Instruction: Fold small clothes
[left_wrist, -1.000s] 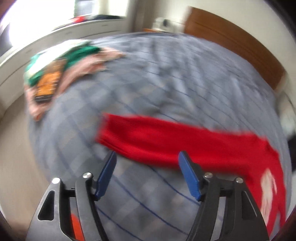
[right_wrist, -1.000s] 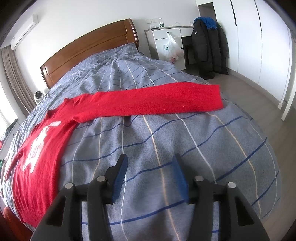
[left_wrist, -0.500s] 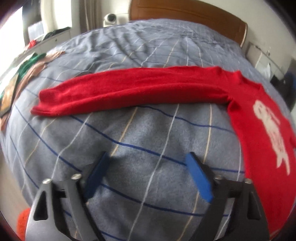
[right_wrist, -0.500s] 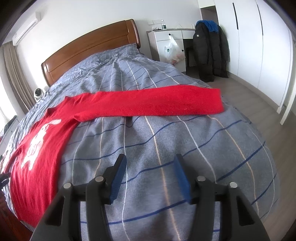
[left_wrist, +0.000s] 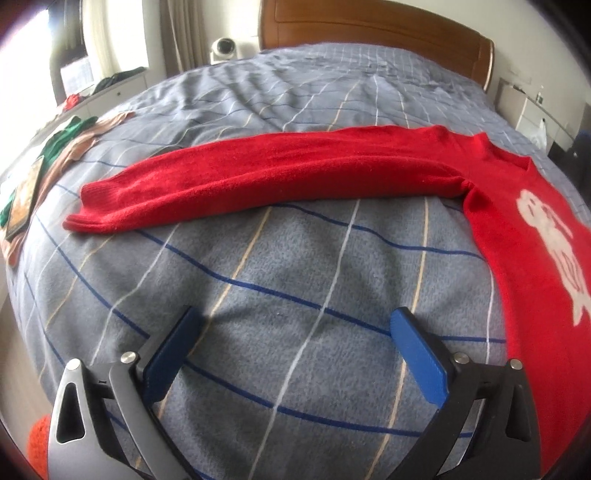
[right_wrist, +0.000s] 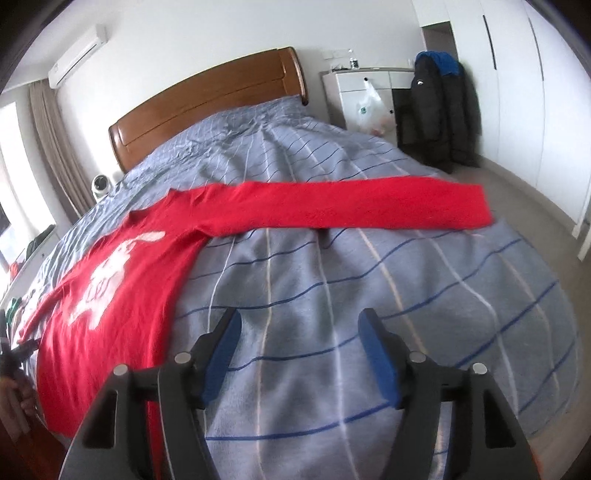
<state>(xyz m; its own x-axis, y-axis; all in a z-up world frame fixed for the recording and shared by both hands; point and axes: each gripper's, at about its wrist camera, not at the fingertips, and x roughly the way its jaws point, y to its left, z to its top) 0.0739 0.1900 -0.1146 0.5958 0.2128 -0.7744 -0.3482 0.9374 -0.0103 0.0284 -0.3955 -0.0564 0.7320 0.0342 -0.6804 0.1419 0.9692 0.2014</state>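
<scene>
A red long-sleeved sweater (left_wrist: 524, 236) with a white print lies flat on the blue-grey striped bedspread (left_wrist: 295, 280). In the left wrist view its left sleeve (left_wrist: 258, 177) stretches out to the left. In the right wrist view the sweater body (right_wrist: 110, 295) is at the left and the other sleeve (right_wrist: 369, 210) stretches to the right. My left gripper (left_wrist: 295, 328) is open and empty, close over the bedspread below the left sleeve. My right gripper (right_wrist: 299, 328) is open and empty, over the bedspread below the right sleeve.
A pile of pink and green clothes (left_wrist: 62, 147) with a flat orange item lies at the bed's left edge. The wooden headboard (right_wrist: 207, 103) is at the back. A white dresser (right_wrist: 365, 96) and a hanging dark jacket (right_wrist: 443, 110) stand right of the bed.
The left gripper has swung right from the clothes pile to face the left sleeve and has come lower and closer. The right gripper has moved a little closer to the bed.
</scene>
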